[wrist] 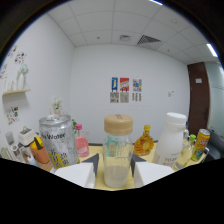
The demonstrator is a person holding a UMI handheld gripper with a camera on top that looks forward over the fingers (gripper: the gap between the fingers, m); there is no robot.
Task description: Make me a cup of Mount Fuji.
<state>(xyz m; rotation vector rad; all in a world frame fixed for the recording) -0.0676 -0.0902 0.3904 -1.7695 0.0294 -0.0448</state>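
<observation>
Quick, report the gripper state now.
Gripper: fingers close against both sides of the clear glass jar with a tan lid; it appears shut on the jar, held just ahead of the camera.

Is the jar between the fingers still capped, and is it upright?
Capped and upright: the jar carries its tan lid and stands straight between the gripper fingers. How full it is, cannot tell.

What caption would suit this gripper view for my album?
Tongs frame a wooden-lidded glass jar between silver can and white bottle.
</observation>
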